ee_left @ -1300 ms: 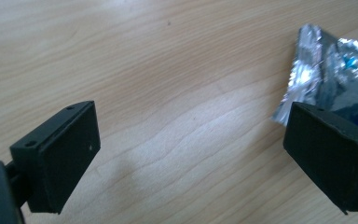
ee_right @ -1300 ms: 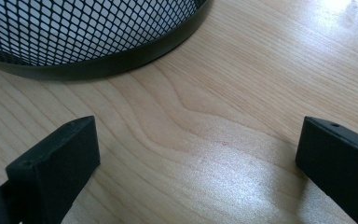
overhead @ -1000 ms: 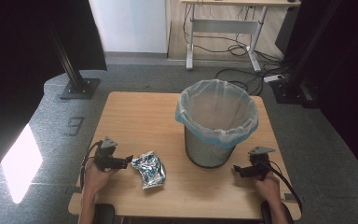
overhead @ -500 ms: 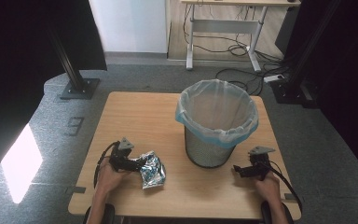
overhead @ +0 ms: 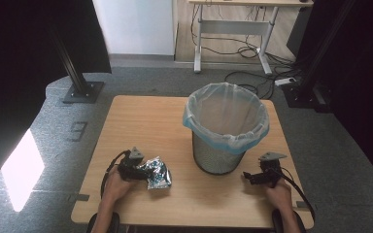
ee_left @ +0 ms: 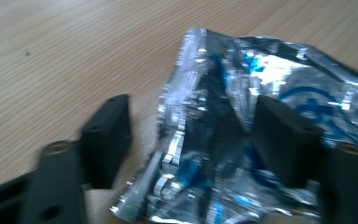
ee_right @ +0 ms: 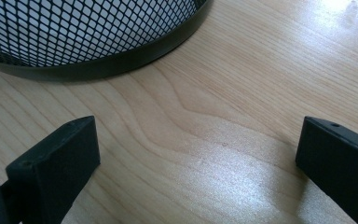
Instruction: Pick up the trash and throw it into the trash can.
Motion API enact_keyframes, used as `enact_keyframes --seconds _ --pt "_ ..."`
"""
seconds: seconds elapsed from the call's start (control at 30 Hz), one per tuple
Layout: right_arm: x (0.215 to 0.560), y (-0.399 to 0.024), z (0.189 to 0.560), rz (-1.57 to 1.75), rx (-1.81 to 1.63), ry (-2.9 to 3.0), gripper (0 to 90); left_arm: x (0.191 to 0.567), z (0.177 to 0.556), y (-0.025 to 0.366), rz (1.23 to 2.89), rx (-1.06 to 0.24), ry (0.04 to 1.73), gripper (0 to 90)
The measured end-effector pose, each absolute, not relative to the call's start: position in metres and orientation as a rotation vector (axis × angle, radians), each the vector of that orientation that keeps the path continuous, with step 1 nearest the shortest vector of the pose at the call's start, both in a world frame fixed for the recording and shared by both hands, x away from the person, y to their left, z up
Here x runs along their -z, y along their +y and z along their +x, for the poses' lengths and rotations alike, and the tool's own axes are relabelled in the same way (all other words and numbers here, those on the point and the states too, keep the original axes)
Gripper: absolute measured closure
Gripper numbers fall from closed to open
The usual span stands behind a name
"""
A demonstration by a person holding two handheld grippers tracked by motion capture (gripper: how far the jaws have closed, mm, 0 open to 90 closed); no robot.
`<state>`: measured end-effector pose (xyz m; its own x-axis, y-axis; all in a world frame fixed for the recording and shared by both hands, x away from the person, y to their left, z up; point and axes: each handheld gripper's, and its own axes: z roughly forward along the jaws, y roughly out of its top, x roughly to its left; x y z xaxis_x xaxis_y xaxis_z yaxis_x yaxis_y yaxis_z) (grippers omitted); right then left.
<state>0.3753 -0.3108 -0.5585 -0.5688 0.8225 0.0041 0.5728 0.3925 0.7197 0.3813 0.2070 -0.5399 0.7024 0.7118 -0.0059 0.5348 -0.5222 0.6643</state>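
Tabletop (overhead: 145, 116): light wood, rectangular, seen from above in the high view.

Wrapper (overhead: 156, 173): crumpled silver foil with blue print. Lies flat on the tabletop, near the front edge, left of the bin and apart from it. In the left gripper view its creased end (ee_left: 242, 130) sits between the two black jaws.

Left claw (overhead: 143, 173): held in the person's left hand (overhead: 115, 187), low over the tabletop, pointing right at the wrapper's left end. Jaws have just been closing, with the wrapper between them. One jaw lies against the foil; the other stands just off its edge with bare wood showing in the gap. No firm grip yet; jaws at a middling width.

Bin (overhead: 226, 127): black mesh, round, upright, lined with a pale bag whose blue-tinted rim folds over the top. Stands right of centre on the tabletop. Its base (ee_right: 88, 46) shows in the right gripper view.

Right claw (overhead: 248, 177): held in the right hand (overhead: 279, 194), low over the tabletop just right of the bin's foot, pointing left. Jaws wide, with bare wood between them.
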Motion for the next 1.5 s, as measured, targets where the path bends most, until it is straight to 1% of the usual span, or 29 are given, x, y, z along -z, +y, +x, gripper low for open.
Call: enact_keyframes --seconds 0.1,0.17,0.2,0.3,0.37,0.4,0.43,0.7,0.73,0.83,1.03,1.27,1.5 --pt "0.558 -0.311 0.375 1.211 -0.982 2.302 0.0 0.539 0.38 0.206 2.261 -0.345 0.926 44.5" --pt "0.558 -0.311 0.375 1.212 -0.982 2.302 0.0 0.539 0.379 0.205 2.263 -0.345 0.933 45.5" --pt "0.558 -0.311 0.375 1.212 -0.982 2.302 0.0 0.538 0.378 0.205 2.266 -0.34 0.929 50.4" --pt "0.558 -0.31 0.375 1.212 -0.981 2.302 0.0 0.537 0.377 0.205 2.266 -0.338 0.933 60.8" --pt "0.558 -0.31 0.375 1.213 -0.981 2.301 0.0 0.536 0.376 0.206 2.274 -0.322 0.927 72.7" --pt "0.558 -0.31 0.375 1.215 -0.981 2.3 0.0 0.536 0.376 0.206 2.274 -0.318 0.924 76.7" --pt "0.558 -0.31 0.375 1.215 -0.981 2.3 0.0 0.536 0.376 0.206 2.274 -0.318 0.924 78.3" --pt "0.558 -0.309 0.375 1.218 -0.978 2.297 0.0 0.534 0.378 0.206 2.277 -0.274 0.964 85.8" --pt "0.558 -0.309 0.375 1.216 -0.979 2.298 0.0 0.534 0.38 0.208 2.255 -0.244 0.991 86.5" --pt "0.558 -0.309 0.375 1.214 -0.979 2.3 0.0 0.533 0.381 0.21 2.244 -0.225 1.015 87.0" --pt "0.558 -0.309 0.375 1.213 -0.979 2.301 0.0 0.529 0.381 0.213 2.24 -0.258 1.043 87.3" --pt "0.558 -0.309 0.375 1.214 -0.979 2.3 0.0 0.518 0.381 0.222 2.182 -0.236 1.061 87.3" --pt "0.558 -0.309 0.375 1.213 -0.979 2.301 0.0 0.508 0.385 0.227 2.166 -0.221 1.072 87.2"
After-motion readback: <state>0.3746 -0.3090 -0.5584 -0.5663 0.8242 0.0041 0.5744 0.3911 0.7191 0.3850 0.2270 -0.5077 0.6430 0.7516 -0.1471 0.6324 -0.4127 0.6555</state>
